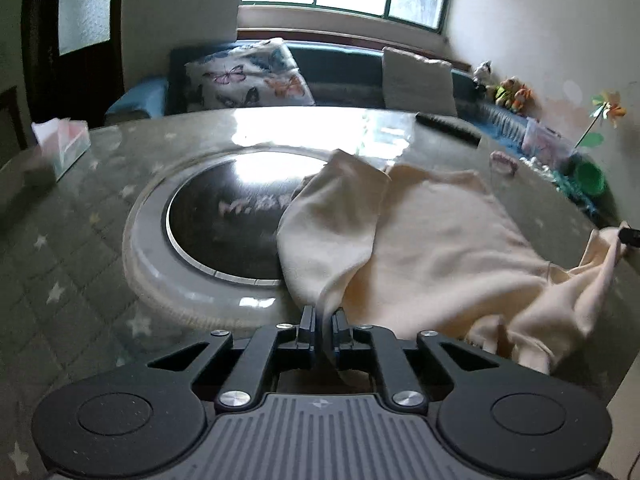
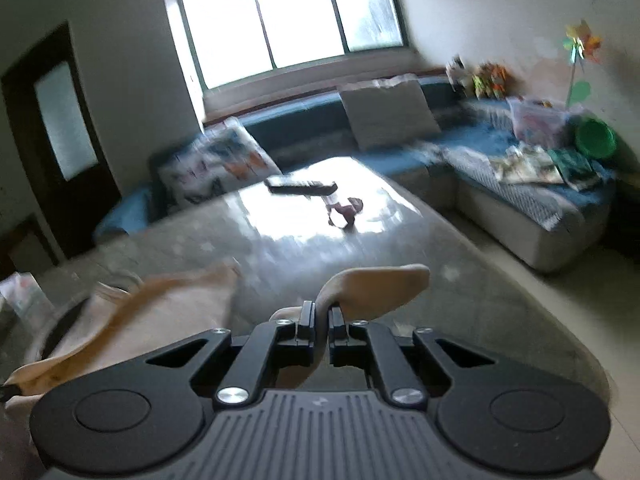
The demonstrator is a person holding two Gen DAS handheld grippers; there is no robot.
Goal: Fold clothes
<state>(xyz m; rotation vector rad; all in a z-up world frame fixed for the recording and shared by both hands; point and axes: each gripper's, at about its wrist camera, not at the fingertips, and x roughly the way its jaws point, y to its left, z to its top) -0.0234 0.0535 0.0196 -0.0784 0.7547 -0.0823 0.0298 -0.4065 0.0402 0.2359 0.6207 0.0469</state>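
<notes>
Cream garment [image 1: 440, 232] spread on table [image 1: 80, 240], left claw [image 1: 323, 320] and right claw [image 2: 322, 320] each clamped on its cloth

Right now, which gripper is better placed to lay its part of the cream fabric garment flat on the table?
Left, probably. The left gripper pinches the cream fabric garment beside its spread body; the right gripper holds only a lifted end.

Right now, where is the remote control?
The remote lies at the table's far edge, near the sofa, with a small pink thing just to its right. In the left view it sits beyond the cream garment.
</notes>
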